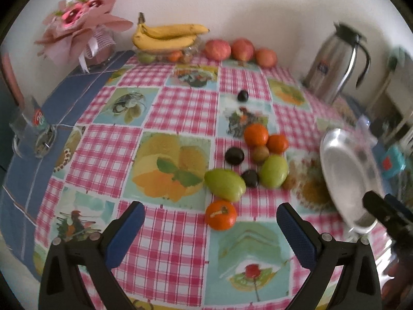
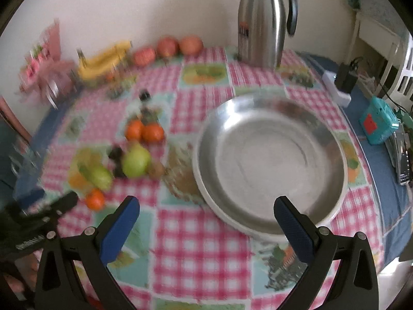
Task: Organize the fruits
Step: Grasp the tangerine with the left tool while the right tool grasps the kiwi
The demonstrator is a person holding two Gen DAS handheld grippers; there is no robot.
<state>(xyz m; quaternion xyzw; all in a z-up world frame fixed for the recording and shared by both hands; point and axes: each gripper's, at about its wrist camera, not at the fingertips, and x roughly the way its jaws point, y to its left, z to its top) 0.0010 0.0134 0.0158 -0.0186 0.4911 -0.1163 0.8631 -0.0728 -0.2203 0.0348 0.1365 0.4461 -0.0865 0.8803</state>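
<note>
Hovering low over the bench [image 1: 180,232], left claw [image 1: 210,219] spread wide, gripping nothing; nearest orange [image 1: 221,215] sitting just ahead, lower centre. Right claw [image 2: 206,214] likewise gaping, empty, facing the steel bowl [image 2: 335,142], centre right. Risking a nudge: round fruit rolling off toward the green mangoes [image 1: 225,184] if one pad is touching first. Blurring in the right view, making aim uncertain.

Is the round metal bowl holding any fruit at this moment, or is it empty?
Empty. The right wrist view shows the round metal bowl with a bare, shiny bottom; the loose oranges and green fruits lie on the checked tablecloth beside it.
</note>
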